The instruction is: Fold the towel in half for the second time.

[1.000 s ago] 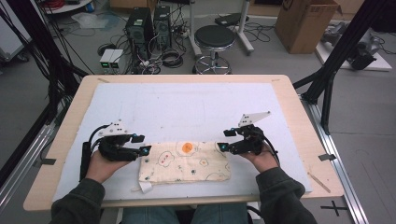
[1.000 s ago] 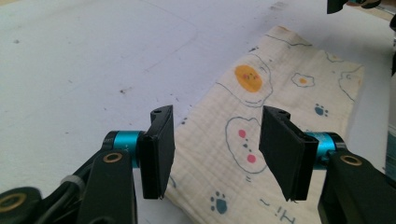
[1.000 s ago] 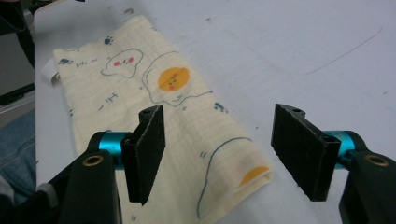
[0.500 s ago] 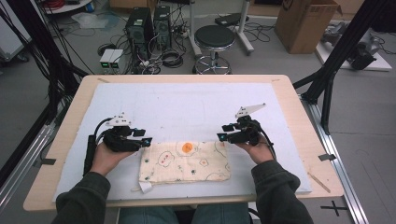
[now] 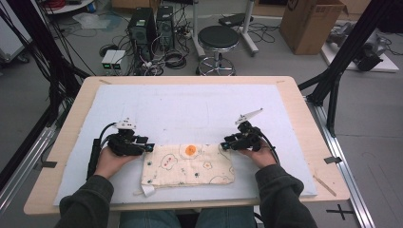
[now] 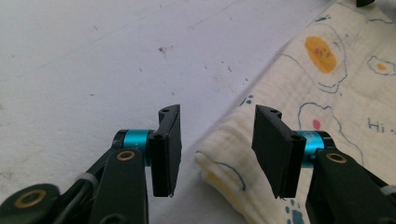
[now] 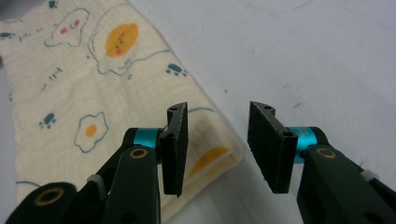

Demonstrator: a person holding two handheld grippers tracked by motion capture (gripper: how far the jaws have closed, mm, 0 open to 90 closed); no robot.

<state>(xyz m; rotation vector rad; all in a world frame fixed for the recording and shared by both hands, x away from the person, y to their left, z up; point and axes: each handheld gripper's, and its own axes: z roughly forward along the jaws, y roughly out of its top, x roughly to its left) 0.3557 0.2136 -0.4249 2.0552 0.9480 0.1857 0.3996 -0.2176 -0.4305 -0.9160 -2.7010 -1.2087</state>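
A folded cream cotton cloth printed with fried eggs, clouds and blue paw prints (image 5: 188,164) was laid flat on the white padded mat (image 5: 190,109) that covered the pale wooden tabletop (image 5: 304,109), in the lower middle of the high view.

The left tool (image 5: 147,147) was held at the cloth's upper left corner, at the left of the high view. In the left gripper view (image 6: 217,149) its two black jaws were seen partly open, having just been closing; the folded corner of the cloth (image 6: 327,93) lay between and just under them in the lower middle of the frame, and neither pad was pressed on it. Nothing was gripped.

The right tool (image 5: 225,145) was held at the cloth's upper right corner, right of centre in the high view. In the right gripper view (image 7: 217,144) its jaws were likewise partly open and had just been closing. The cloth's (image 7: 88,88) corner lay beneath the left-hand jaw at the lower middle of the frame, while the other jaw stood over bare mat (image 7: 303,56). No pad was seen to pinch the fabric.

Both hands, in dark sleeves, were entered from the bottom edge of the high view.
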